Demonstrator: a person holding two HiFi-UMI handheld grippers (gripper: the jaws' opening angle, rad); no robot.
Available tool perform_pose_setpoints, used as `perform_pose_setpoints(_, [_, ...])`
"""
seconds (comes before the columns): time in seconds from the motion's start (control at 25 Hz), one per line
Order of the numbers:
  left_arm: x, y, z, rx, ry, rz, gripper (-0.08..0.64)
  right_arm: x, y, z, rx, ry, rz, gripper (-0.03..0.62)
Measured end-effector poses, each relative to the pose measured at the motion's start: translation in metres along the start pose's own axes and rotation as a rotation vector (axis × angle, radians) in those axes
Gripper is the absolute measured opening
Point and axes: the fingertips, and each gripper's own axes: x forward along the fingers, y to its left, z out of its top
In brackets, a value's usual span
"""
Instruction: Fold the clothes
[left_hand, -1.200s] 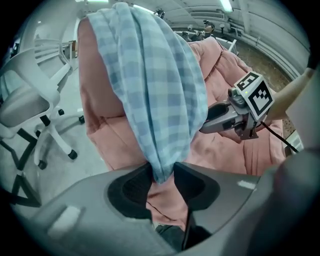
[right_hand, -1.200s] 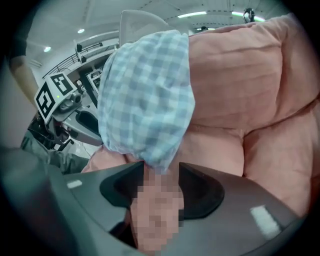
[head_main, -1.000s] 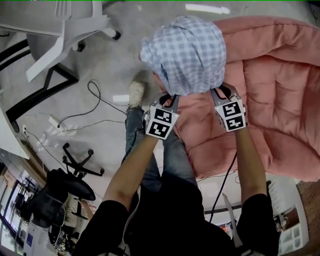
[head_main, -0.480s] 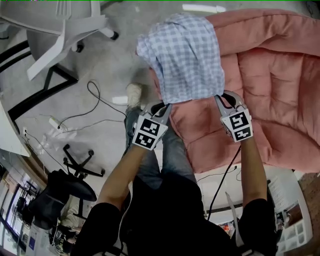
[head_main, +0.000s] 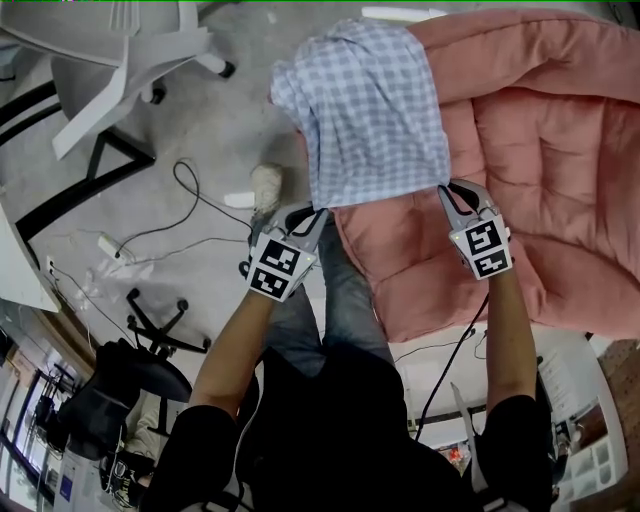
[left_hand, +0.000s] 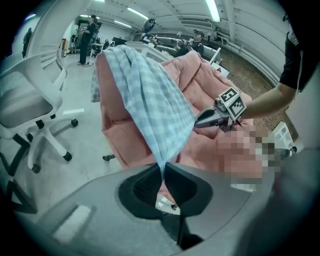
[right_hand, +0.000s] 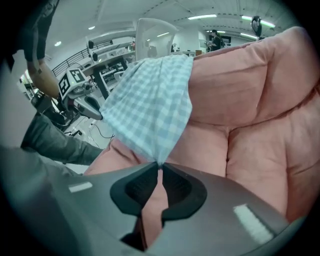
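We find the blue-and-white checked cloth (head_main: 370, 110) stretched between the two grippers, one near corner in each. The left gripper (head_main: 318, 212) has just been closing its jaws, and its own view shows them pressed together on a pinched point of the fabric. The right gripper (head_main: 458, 190) has likewise just been closing, and its jaws nip the other corner in the same manner. From those two pinches the cloth fans out and runs away from the tips. Its near hem is drawn fairly straight from one gripper to the other, and its far end is draped over the top edge of a pink padded seat (head_main: 560, 150). That seat lies under and beyond the right gripper — we see its quilted panels fill the right gripper view past the jaws — while the left gripper hangs just beside the seat's edge, above the grey floor (head_main: 220, 130). Close beyond the left gripper's tips, on its outer side, a pale shoe (head_main: 266, 186) rests on that floor. Further out on the same side, black cables (head_main: 185, 195) trail across the concrete, and a white office chair (head_main: 130, 60) stands well apart. From the left gripper's own view we also catch the right gripper across the hem, beside the pink seat.
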Motion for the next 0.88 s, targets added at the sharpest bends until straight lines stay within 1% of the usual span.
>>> perform_pose_setpoints(0.08, [0.003, 0.005, -0.002, 0.023, 0.015, 0.012, 0.028, 0.007, 0.002, -0.009, -0.013, 0.033, -0.017, 0.026])
perform_pose_setpoints(0.12, [0.006, 0.009, -0.003, 0.027, 0.022, 0.017, 0.028, 0.01, 0.003, -0.013, -0.004, 0.045, -0.025, 0.003])
perform_pose_setpoints(0.24, [0.015, 0.018, -0.003, -0.01, 0.018, 0.008, 0.032, 0.017, 0.002, -0.015, 0.095, 0.025, -0.013, 0.006])
perform_pose_setpoints(0.32, [0.021, 0.022, -0.003, -0.047, 0.016, -0.001, 0.05, 0.018, 0.0, -0.009, 0.145, -0.009, 0.001, 0.041])
perform_pose_setpoints(0.44, [0.024, 0.028, -0.001, -0.085, 0.013, -0.001, 0.122, 0.022, -0.008, 0.01, 0.186, -0.057, 0.031, 0.095])
perform_pose_setpoints(0.48, [0.025, 0.03, 0.0, -0.089, 0.01, 0.0, 0.162, 0.024, -0.011, 0.017, 0.195, -0.073, 0.046, 0.109])
perform_pose_setpoints(0.6, [0.023, 0.037, 0.006, -0.091, -0.001, 0.02, 0.238, 0.03, -0.019, 0.039, 0.247, -0.122, 0.112, 0.221])
perform_pose_setpoints(0.64, [0.021, 0.042, 0.008, -0.101, -0.008, 0.032, 0.243, 0.032, -0.022, 0.046, 0.269, -0.136, 0.135, 0.244])
perform_pose_setpoints(0.72, [0.019, 0.053, 0.01, -0.135, -0.022, 0.048, 0.265, 0.039, -0.026, 0.055, 0.3, -0.14, 0.174, 0.265])
perform_pose_setpoints(0.76, [0.018, 0.057, 0.012, -0.149, -0.03, 0.044, 0.265, 0.044, -0.027, 0.056, 0.314, -0.126, 0.194, 0.268])
perform_pose_setpoints(0.88, [0.024, 0.059, 0.021, -0.144, -0.048, -0.008, 0.276, 0.066, -0.024, 0.048, 0.371, -0.077, 0.251, 0.277])
